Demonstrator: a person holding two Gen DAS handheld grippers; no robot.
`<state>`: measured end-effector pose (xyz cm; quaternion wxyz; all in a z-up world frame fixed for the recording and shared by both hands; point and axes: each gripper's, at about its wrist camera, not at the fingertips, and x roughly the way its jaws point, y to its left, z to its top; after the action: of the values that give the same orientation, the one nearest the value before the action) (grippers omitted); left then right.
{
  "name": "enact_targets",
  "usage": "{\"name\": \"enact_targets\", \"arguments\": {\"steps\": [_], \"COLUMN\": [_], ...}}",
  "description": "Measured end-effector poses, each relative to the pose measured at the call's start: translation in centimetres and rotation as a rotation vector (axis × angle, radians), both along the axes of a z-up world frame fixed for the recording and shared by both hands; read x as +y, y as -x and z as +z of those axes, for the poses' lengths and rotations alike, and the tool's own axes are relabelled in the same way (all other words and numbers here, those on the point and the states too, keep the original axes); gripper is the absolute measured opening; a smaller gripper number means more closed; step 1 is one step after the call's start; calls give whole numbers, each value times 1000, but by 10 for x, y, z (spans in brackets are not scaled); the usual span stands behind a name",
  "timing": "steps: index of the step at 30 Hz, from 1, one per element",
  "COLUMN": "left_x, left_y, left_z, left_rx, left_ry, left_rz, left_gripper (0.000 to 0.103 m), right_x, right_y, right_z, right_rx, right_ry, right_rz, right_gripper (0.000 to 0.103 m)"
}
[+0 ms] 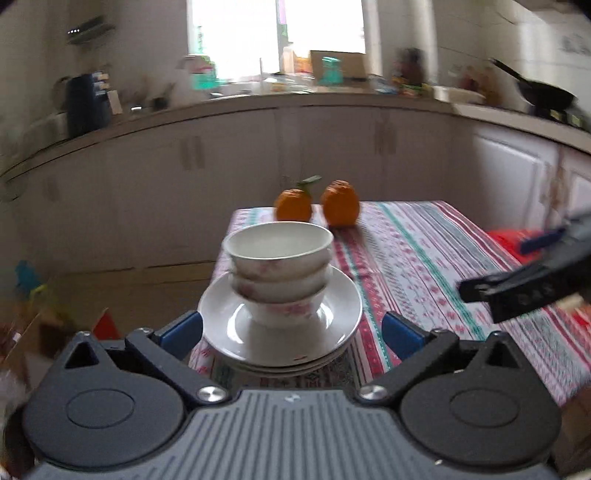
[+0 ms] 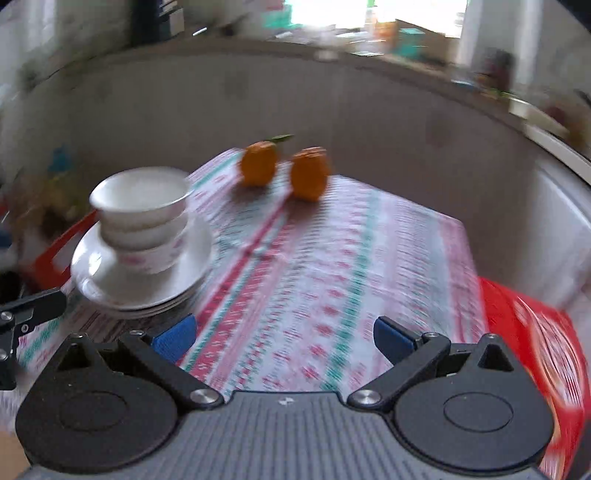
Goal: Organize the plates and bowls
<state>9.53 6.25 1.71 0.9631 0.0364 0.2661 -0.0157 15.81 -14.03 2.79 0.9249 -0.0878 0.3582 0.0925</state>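
Motion blur smeared the whole right wrist view: the tablecloth (image 2: 332,280) pattern ran to streaks and the two oranges (image 2: 284,170) lost their edges. The red box (image 2: 532,354) at lower right was cut by the frame edge, its print unreadable. In the left wrist view, the right gripper (image 1: 524,288) was clipped at the right edge, and the countertop clutter (image 1: 332,74) stayed too blurred to name.

Daylight enters through the overexposed window (image 1: 275,35) — detail there is lost. Interior is moderately dim. Fisheye distortion bends the counter (image 1: 258,101) and darkens corners. The right wrist view is heavily motion-blurred — the tablecloth (image 2: 332,266) smeared.
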Motion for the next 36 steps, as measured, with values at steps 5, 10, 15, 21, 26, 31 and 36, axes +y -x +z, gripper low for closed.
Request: {"name": "enact_targets", "arguments": {"steps": [5, 10, 15, 21, 26, 31, 36], "left_x": [-12, -17, -23, -24, -24, -23, -24], "left_y": [21, 38, 42, 44, 42, 42, 42], "left_z": [11, 17, 16, 18, 16, 17, 17], "left_rx": [-18, -46, -57, -68, -60, -61, -63], "left_ry": [64, 85, 80, 83, 87, 93, 93], "left_rz": [53, 87, 99, 101, 110, 112, 114], "left_gripper": [102, 102, 102, 102, 102, 102, 102], "right_x": [-12, -5, 0, 4, 0, 2, 2], "right_y": [42, 69, 82, 81, 82, 82, 82], "right_z": [13, 19, 21, 20, 22, 21, 22], "right_rx": [-74, -154, -181, -184, -192, -191, -195], "right_ry": [-55, -24, -25, -18, -37, -31, -29], "right_rz": [-105, -128, -122, -128, -135, -139, -142], "right_gripper": [103, 103, 103, 103, 103, 103, 103]}}
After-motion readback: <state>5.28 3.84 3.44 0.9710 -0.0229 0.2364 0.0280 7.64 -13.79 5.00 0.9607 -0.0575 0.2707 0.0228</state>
